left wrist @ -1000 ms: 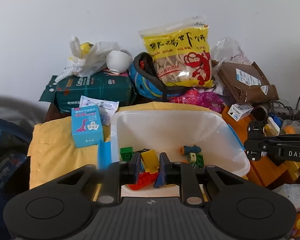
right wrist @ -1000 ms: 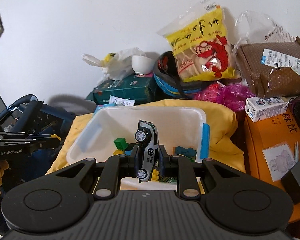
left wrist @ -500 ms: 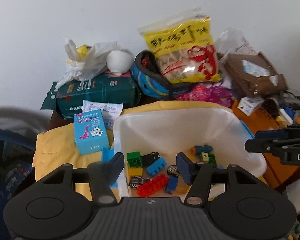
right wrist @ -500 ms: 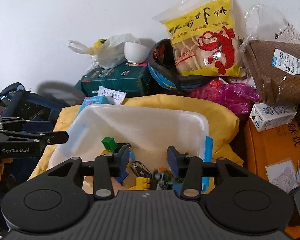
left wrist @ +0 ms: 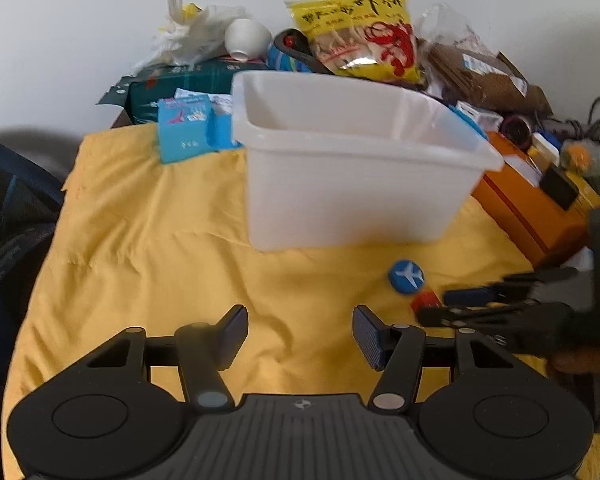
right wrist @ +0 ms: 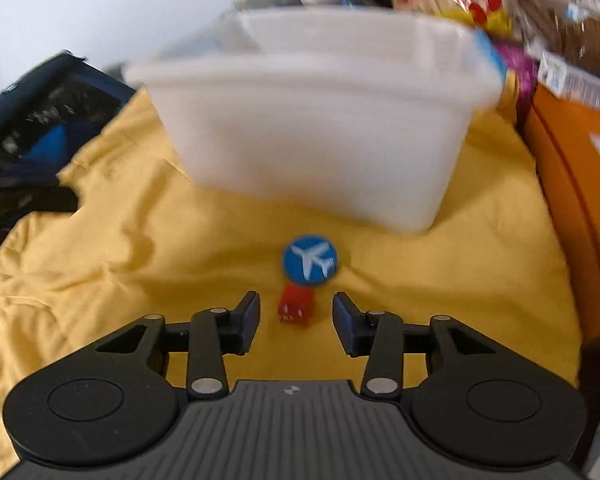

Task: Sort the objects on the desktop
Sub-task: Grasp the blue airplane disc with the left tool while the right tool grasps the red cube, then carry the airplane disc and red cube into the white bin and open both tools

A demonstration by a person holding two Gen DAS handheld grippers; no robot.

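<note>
Right wrist view: I had my right gripper [right wrist: 295, 322] spread wide and holding nothing, one small red block [right wrist: 295, 307] lying between its fingers on the yellow cloth [right wrist: 140, 248]. One blue airplane disc [right wrist: 309, 259] sat just ahead of the block, one white bin [right wrist: 312, 136] beyond it. My left gripper [left wrist: 300, 336] was likewise wide apart and empty over bare cloth, the disc ahead to its right.

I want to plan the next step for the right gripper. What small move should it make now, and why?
Probably ease the right gripper slightly forward and close on the small red block. Its jaws are open, and the block lies on the yellow cloth between the fingertips, just short of the blue airplane disc. The white bin stands right behind.
</note>
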